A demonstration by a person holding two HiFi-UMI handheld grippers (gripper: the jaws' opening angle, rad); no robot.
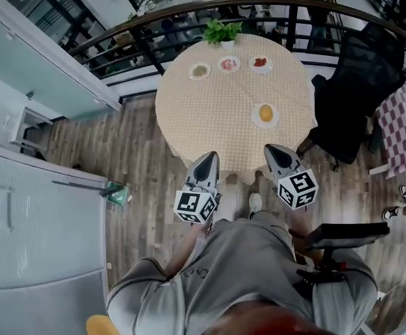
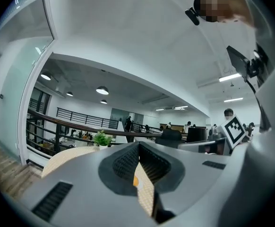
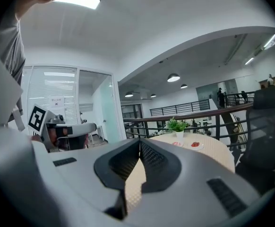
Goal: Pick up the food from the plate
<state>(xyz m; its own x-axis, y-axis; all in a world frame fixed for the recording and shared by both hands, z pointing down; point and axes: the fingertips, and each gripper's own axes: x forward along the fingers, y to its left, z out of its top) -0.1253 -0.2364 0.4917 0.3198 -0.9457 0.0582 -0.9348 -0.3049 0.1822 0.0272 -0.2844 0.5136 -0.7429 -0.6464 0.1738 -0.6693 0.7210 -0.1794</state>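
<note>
The food (image 1: 266,113), an orange piece, lies on a white plate (image 1: 254,119) on the near right part of the round table (image 1: 203,117). It is ahead of my right gripper (image 1: 271,151) and well apart from it. My left gripper (image 1: 210,158) is further off, to the left, and a spot of that orange shows through the slit under its tips in the left gripper view. I hold both grippers out in front of me near the table's near edge. Each has its jaws pressed together at the tips, with nothing between them. A stretch of beige patterned cloth runs from the plate back to the near edge. At the far side three small plates (image 1: 229,64) stand in a row, two of them with red bits on them. A potted plant (image 1: 222,31) stands just behind them at the far rim. A black chair (image 1: 360,75) stands close against the table's right side, and a checked cloth (image 1: 405,121) lies beyond it. To the left of the table the wood floor (image 1: 119,159) runs to a glass wall (image 1: 28,54). A dark curved railing (image 1: 119,30) runs behind the table, with an open office beyond it.
</note>
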